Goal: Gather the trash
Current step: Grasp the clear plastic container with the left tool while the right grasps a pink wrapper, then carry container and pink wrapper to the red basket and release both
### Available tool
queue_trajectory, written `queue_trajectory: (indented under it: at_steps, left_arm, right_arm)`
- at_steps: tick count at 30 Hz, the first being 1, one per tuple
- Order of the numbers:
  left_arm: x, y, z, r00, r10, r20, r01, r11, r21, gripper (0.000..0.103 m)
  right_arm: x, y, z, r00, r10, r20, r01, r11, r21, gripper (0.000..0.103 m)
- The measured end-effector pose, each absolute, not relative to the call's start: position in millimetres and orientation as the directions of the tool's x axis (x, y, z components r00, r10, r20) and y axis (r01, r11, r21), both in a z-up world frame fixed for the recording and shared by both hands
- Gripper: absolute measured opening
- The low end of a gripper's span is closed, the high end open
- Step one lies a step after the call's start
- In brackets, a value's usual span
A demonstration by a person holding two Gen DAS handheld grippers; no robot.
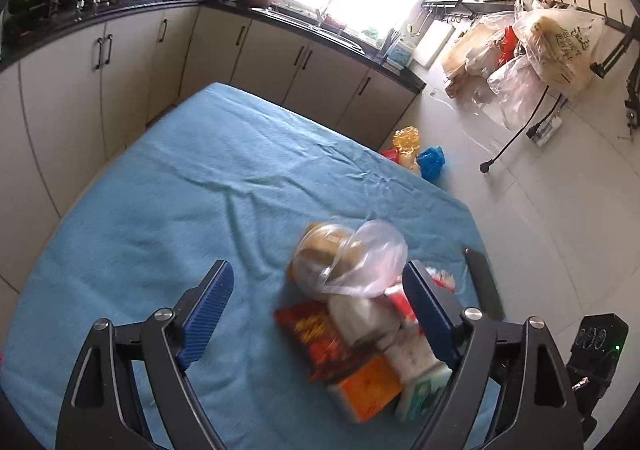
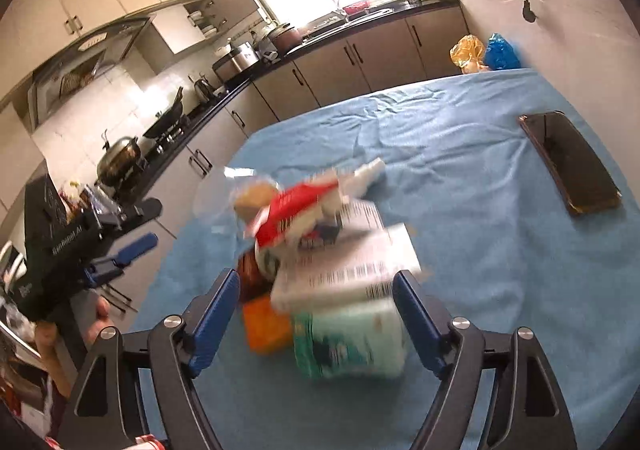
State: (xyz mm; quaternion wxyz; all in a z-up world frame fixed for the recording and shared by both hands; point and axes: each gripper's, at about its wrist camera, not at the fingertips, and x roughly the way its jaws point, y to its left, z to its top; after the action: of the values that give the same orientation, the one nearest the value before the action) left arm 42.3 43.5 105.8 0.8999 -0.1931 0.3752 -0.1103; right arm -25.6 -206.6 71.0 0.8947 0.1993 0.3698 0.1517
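Note:
A pile of trash lies on the blue tablecloth point(image 1: 168, 210). It holds a clear plastic bag point(image 1: 360, 262) over a brownish cup, a red-orange snack wrapper point(image 1: 316, 334), an orange box point(image 1: 368, 386) and a green-white pack point(image 1: 420, 394). My left gripper point(image 1: 320, 286) is open; the pile sits between its fingers, close against the right one. In the right wrist view, my right gripper point(image 2: 316, 282) is open around a white barcoded box point(image 2: 348, 262) and the green-white pack point(image 2: 352, 338), under a red-white wrapper point(image 2: 296, 210). The left gripper point(image 2: 120, 254) shows at the left, held by a hand point(image 2: 100, 314).
A dark phone point(image 2: 568, 162) lies on the cloth at the right. Kitchen cabinets point(image 1: 100, 62) and a black counter with pots run behind the table. Yellow and blue bags point(image 1: 420, 154) sit on the tiled floor beyond the table edge; more plastic bags point(image 1: 532, 50) hang on the wall.

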Motion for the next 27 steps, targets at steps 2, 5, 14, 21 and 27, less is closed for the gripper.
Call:
queue_trajectory:
  at_steps: [2,5,14,21,27]
  left_arm:
    - [54.4,37.6,107.0,0.690,-0.356,-0.631,0.064,0.898,-0.436,0.088]
    - [68.5,25.6,110.0,0.698,-0.351,-0.625,0.090,0.908,-0.409,0.092]
    - [84.4,-10.6,88.6,0.586,-0.341,-0.735,0.165,0.938,-0.304,0.052]
    - [47.6,0.3,74.2,0.557,-0.324,-0.765,0.197,0.946,-0.258,0.050]
    - [-8.4,30.7,82.0,0.603,-0.297,-0.741,0.193,0.955,-0.225,0.050]
  right_arm:
    - [-6.9,-207.3,72.4,0.678,0.440,-0.589,-0.116,0.855,0.505,0.083]
    - [17.2,-208.5,70.5,0.672,0.457,-0.583,-0.094,0.833,0.545,0.084]
    - [53.2,-203.9,40.8,0.617,0.506,-0.602,-0.025,0.778,0.628,0.052]
    - [34.0,-196.0,54.7,0.605,0.545,-0.581,-0.120,0.783,0.610,0.015]
    - [-3.0,-190.7,57.3,0.587,0.590,-0.555,-0.180,0.763,0.621,0.009]
